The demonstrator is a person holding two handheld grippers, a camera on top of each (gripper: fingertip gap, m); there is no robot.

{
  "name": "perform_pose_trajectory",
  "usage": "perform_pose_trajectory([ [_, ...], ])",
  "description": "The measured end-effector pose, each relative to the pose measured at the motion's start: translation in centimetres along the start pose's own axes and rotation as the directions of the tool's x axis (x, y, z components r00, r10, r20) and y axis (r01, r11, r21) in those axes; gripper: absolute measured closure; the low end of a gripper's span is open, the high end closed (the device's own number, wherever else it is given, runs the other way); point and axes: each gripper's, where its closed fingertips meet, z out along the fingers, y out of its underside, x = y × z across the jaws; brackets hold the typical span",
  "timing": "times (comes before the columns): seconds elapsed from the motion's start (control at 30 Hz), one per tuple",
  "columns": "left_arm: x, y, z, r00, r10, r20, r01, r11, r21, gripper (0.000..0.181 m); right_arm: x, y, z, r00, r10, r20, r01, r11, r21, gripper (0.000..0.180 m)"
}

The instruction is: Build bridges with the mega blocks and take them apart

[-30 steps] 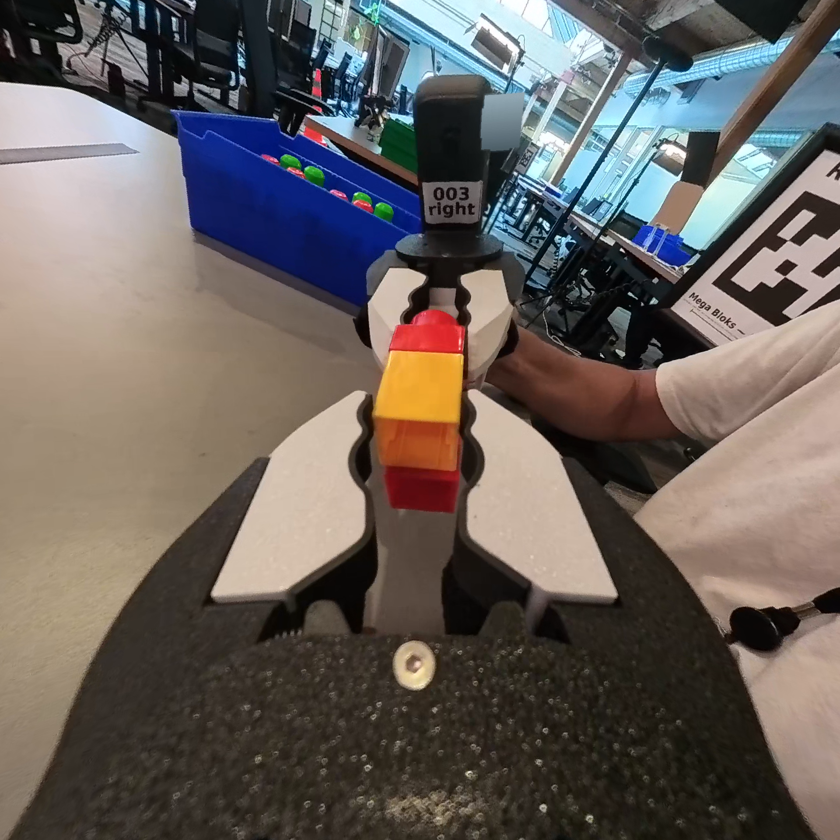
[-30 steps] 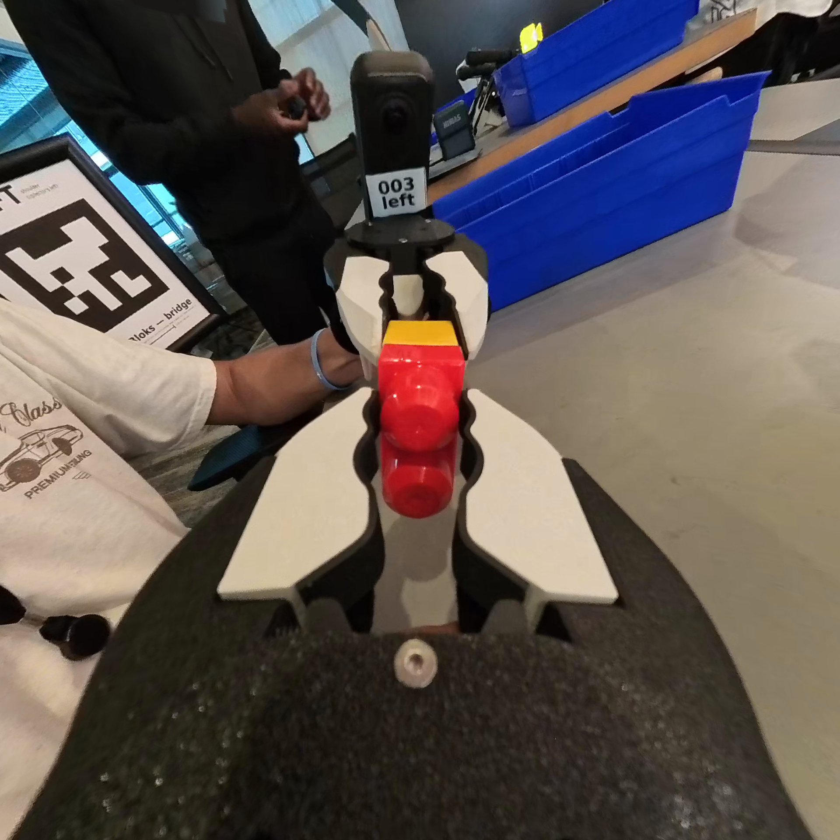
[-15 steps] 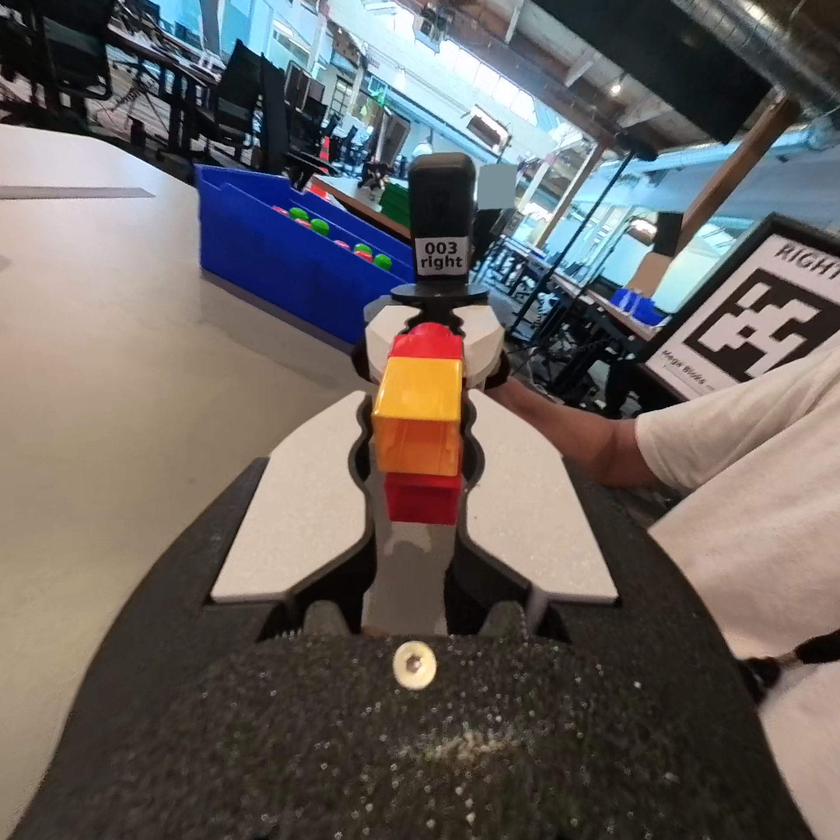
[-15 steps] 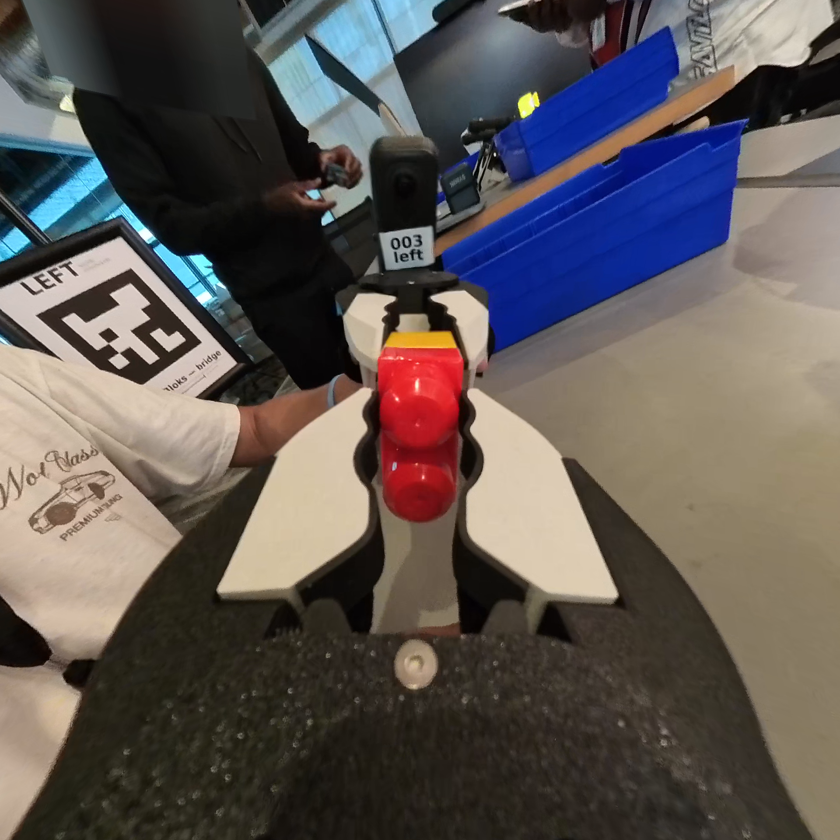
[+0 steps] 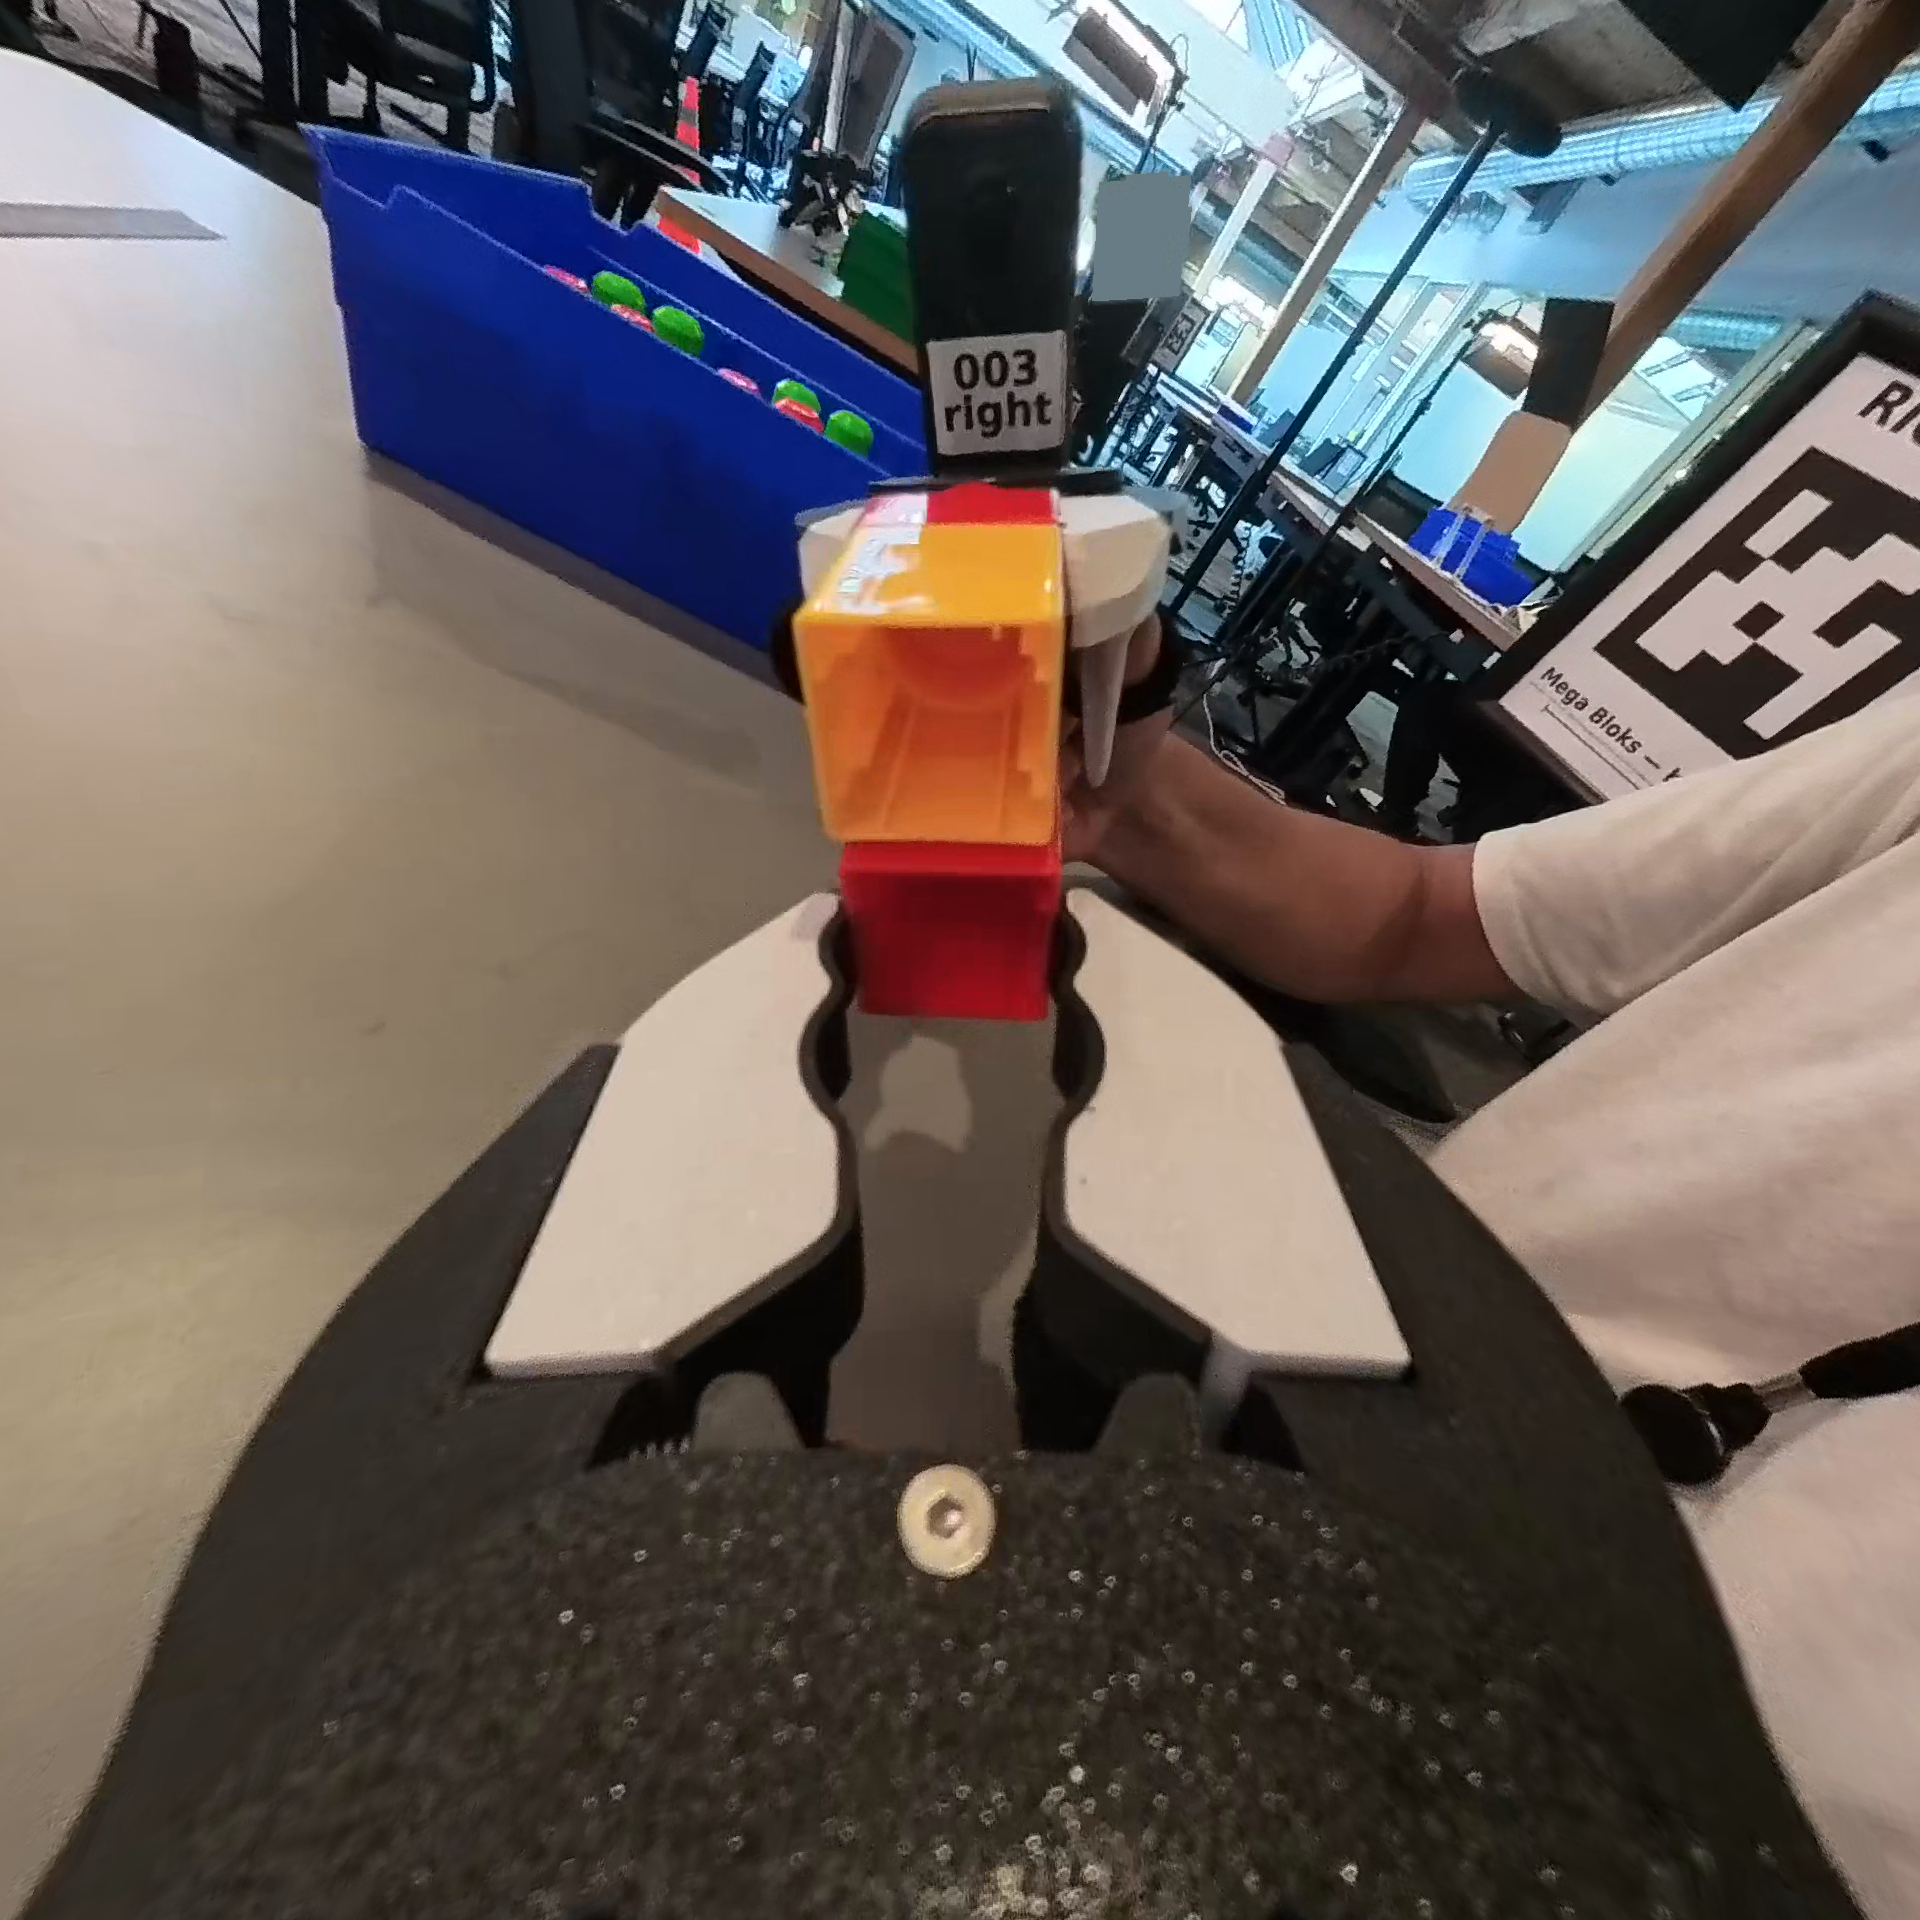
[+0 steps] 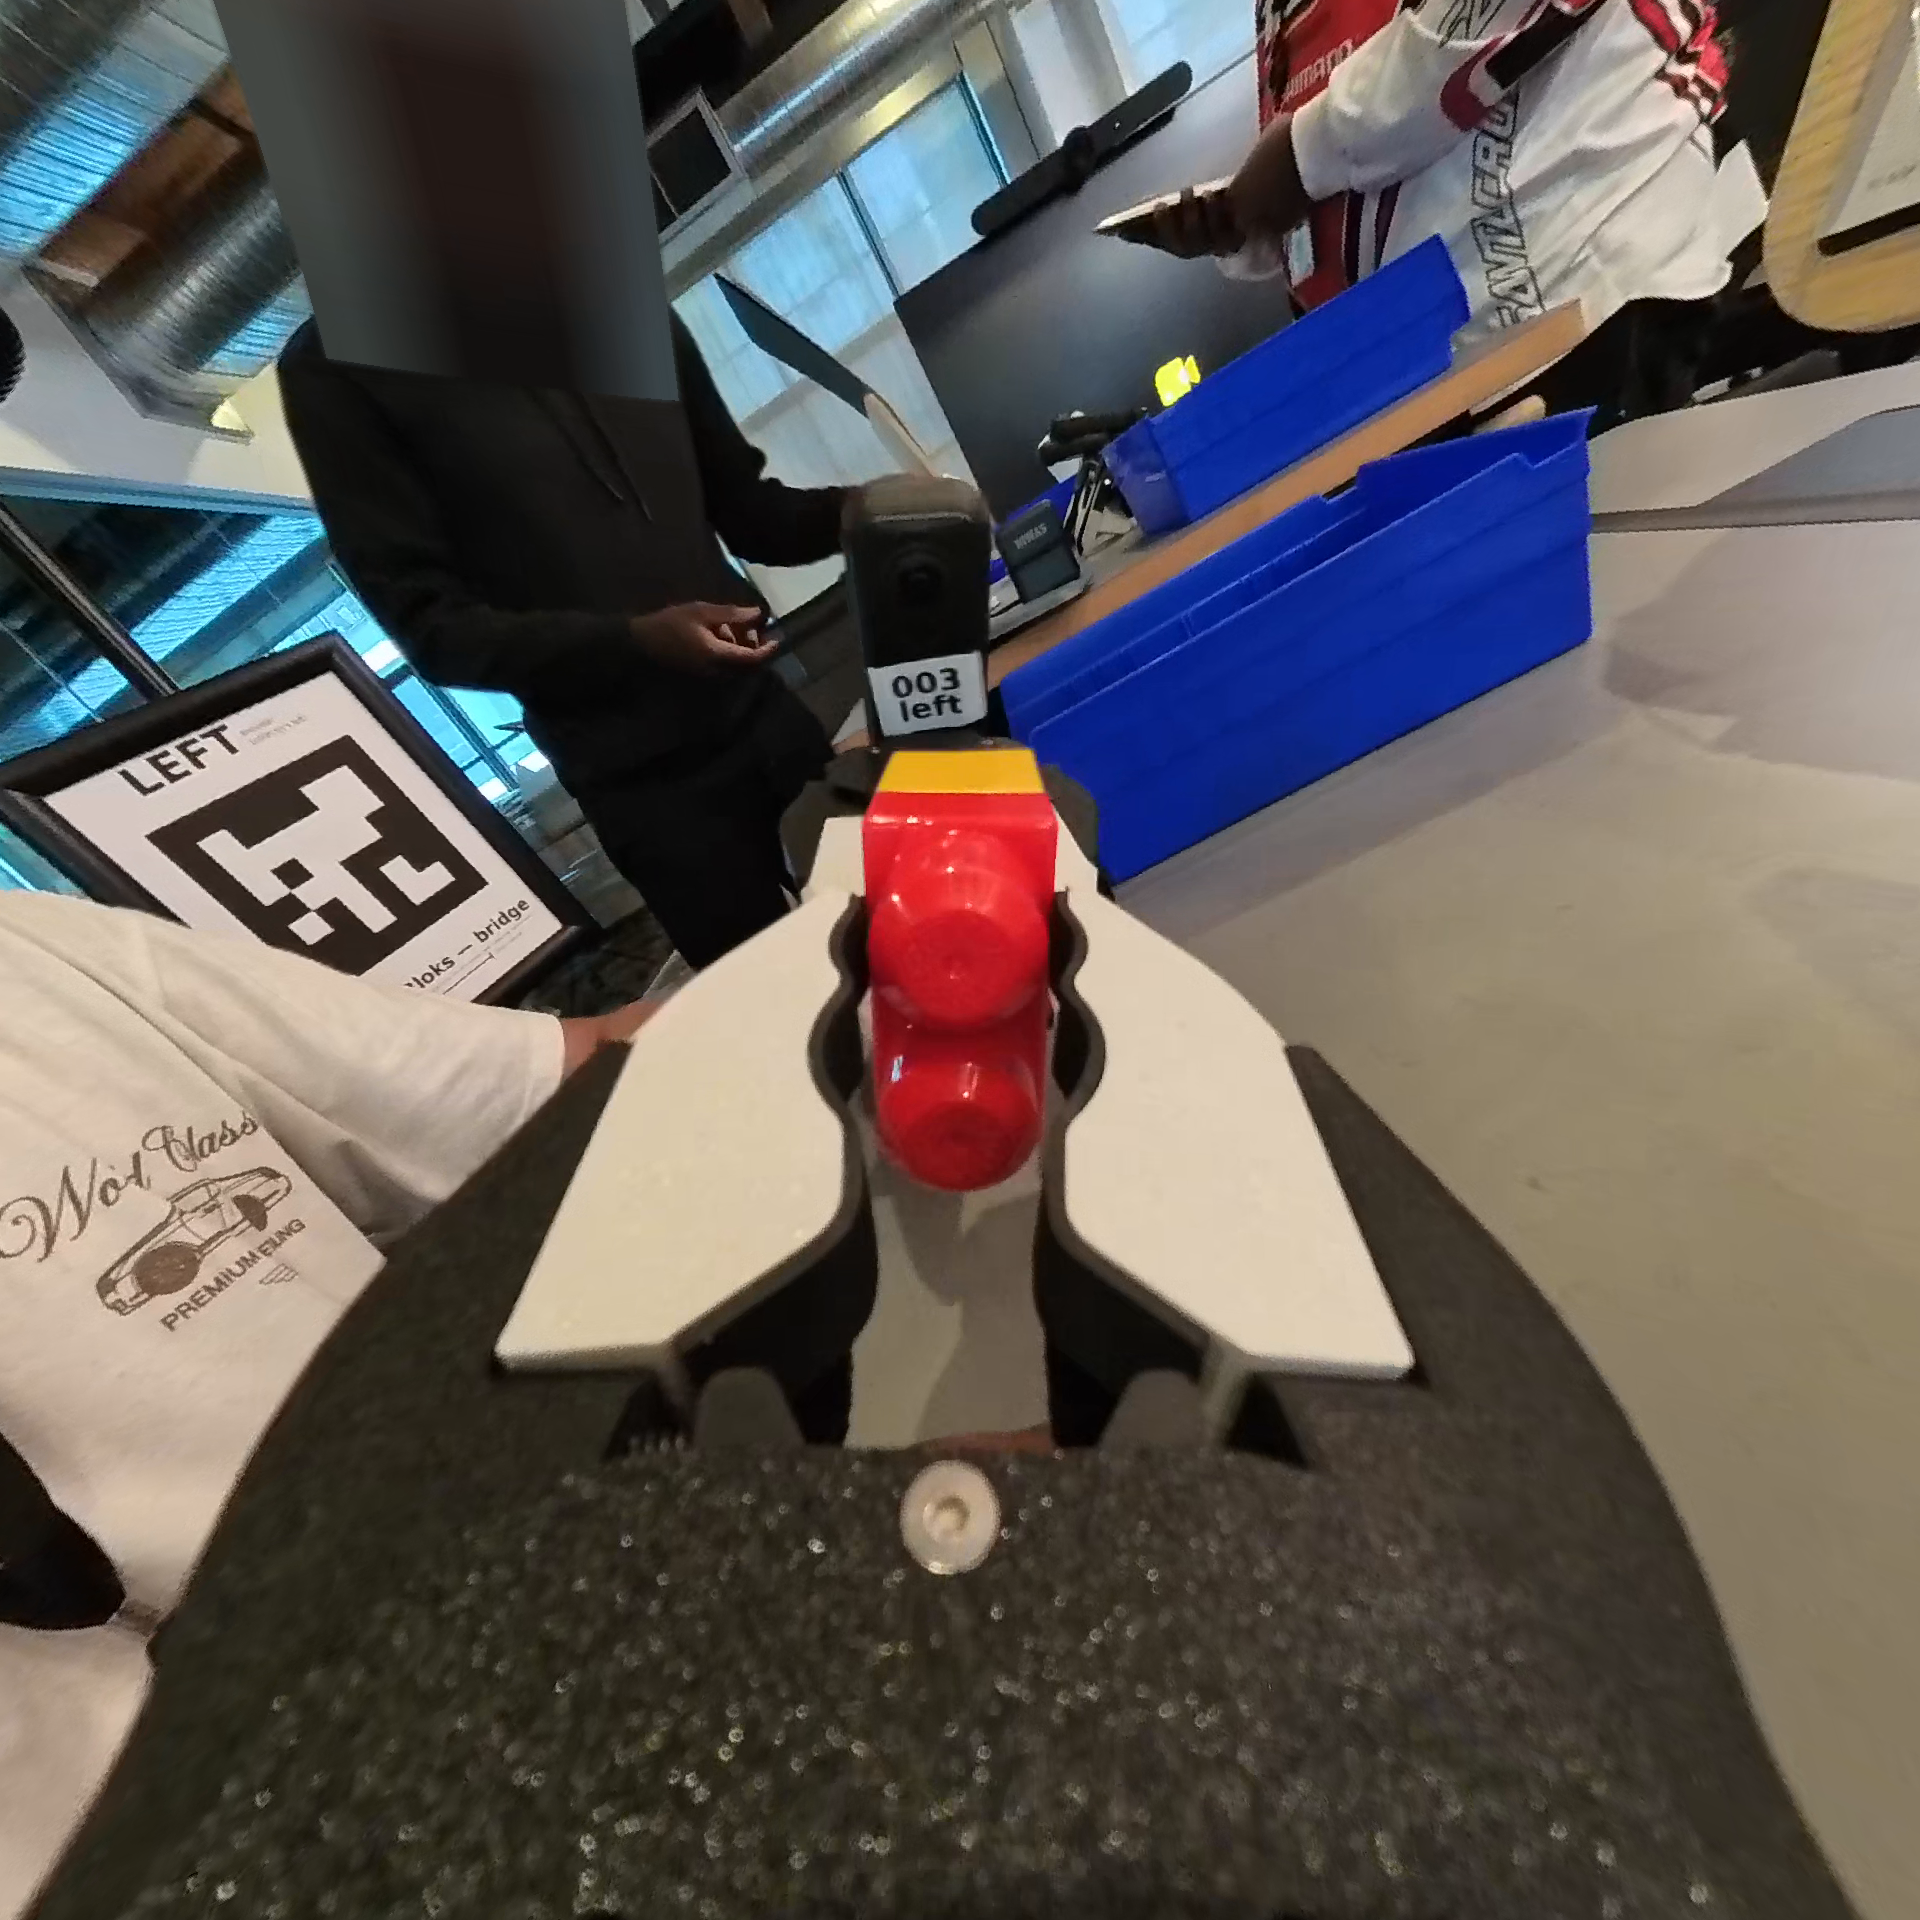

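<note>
Between both clamped grippers, the yellow block hides the far red block.

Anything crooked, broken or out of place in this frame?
Yes. In the left wrist view the yellow block sits askew, jutting left of the near red block clamped in the left gripper, its hollow underside exposed. The right gripper clamps the studded red block behind it. Probably a joint mid-separation, not damage.
</note>
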Motion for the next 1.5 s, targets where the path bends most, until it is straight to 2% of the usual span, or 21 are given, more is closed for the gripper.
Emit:
perform_pose_trajectory([
  [0.2,0.2,-0.4,-0.2,1.0,0.01,0.0,-0.01,1.0,0.021,0.146,-0.2,-0.4,0.2,1.0,-0.003,-0.002,0.003,1.0,0.011,0.147],
  [0.3,0.5,-0.8,-0.5,1.0,0.027,-0.005,-0.027,0.999,0.042,0.146,-0.5,-0.7,0.3,0.998,-0.047,-0.036,0.047,0.999,-0.008,0.138],
  [0.47,0.5,-0.8,-0.6,0.999,0.031,-0.006,-0.031,0.999,0.038,0.146,-0.4,-0.1,0.6,0.996,-0.061,-0.059,0.058,0.997,-0.056,0.134],
  [0.57,0.4,-0.6,-0.4,1.0,0.031,-0.001,-0.031,0.999,0.03,0.146,-0.4,0.6,0.8,0.998,-0.051,-0.031,0.049,0.996,-0.069,0.145],
  [0.97,0.2,-0.3,-0.6,1.0,0.019,-0.004,-0.019,1.0,0.013,0.146,-0.2,1.0,1.2,0.998,-0.057,-0.036,0.055,0.998,-0.041,0.145],
  [1.2,0.8,1.5,1.1,1.0,0.024,-0.013,-0.025,0.996,-0.082,0.146,-0.8,0.6,1.9,0.999,-0.038,-0.01,0.038,0.999,0.015,0.145],
  [1.33,1.1,0.8,1.5,0.999,0.032,-0.011,-0.033,0.999,-0.039,0.146,-1.1,0.1,1.6,0.996,-0.082,-0.032,0.081,0.997,-0.018,0.145],
  [1.5,0.4,0.5,1.2,1.0,-0.001,0.009,0.001,1.0,-0.011,0.145,-0.3,0.4,1.2,0.996,-0.056,-0.064,0.052,0.997,-0.05,0.146],
])
